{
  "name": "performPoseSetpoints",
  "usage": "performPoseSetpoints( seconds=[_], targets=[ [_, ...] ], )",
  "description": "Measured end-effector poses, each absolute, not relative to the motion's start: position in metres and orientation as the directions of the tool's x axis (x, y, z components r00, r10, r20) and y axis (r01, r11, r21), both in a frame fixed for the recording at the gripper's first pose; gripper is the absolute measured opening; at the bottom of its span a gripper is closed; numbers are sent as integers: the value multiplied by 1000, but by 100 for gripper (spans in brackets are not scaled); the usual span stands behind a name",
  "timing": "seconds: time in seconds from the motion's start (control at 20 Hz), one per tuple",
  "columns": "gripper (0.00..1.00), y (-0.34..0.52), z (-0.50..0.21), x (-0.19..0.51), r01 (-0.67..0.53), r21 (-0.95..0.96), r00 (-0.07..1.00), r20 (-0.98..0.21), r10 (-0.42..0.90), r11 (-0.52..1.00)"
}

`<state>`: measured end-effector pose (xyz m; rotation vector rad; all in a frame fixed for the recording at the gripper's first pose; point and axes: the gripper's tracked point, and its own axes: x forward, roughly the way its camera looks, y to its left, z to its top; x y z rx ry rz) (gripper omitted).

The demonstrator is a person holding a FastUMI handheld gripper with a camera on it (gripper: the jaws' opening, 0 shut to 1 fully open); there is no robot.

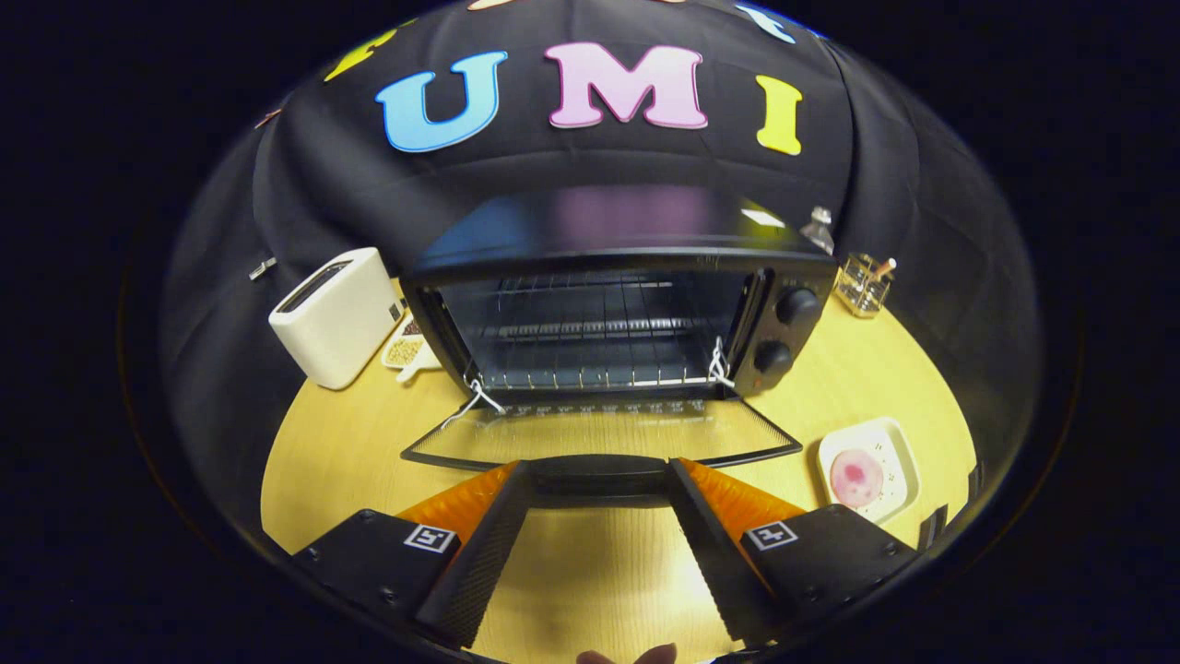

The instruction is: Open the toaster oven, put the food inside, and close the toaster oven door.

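The black toaster oven (pixel 608 323) stands on the wooden table (pixel 590 572) just ahead of me, its inside wire rack (pixel 590 373) bare. Its glass door (pixel 599 432) lies folded down flat toward me. The door's dark handle (pixel 599 478) sits between my fingertips. My gripper (pixel 599 468) is open wide, with a finger (pixel 475 553) on each side of the handle; I cannot tell whether they touch it. The food, a round pink piece (pixel 857 475), rests on a small white square plate (pixel 899 456) to the right of the door, beyond my right finger.
A white pop-up toaster (pixel 336 314) stands left of the oven, with a small dish of grains (pixel 410 352) between them. A clear glass holder (pixel 864 284) and a small bottle (pixel 819 229) sit at the oven's back right. Two knobs (pixel 795 306) are on the oven's right panel.
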<state>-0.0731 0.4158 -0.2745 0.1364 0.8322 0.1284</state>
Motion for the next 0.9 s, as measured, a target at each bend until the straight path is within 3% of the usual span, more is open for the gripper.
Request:
performPoseSetpoints(
  seconds=[0.25, 0.55, 0.7, 0.9],
  targets=[
    [98, 402, -317, -93, -58, 149, 583, -798, 155, 987],
    [100, 397, -304, -98, -137, 144, 607, -770, 198, 980],
    [100, 386, -266, -85, -171, 163, 676, -698, 236, 972],
    [100, 348, -182, -59, -212, 109, 823, -517, 237, 971]
  ],
)
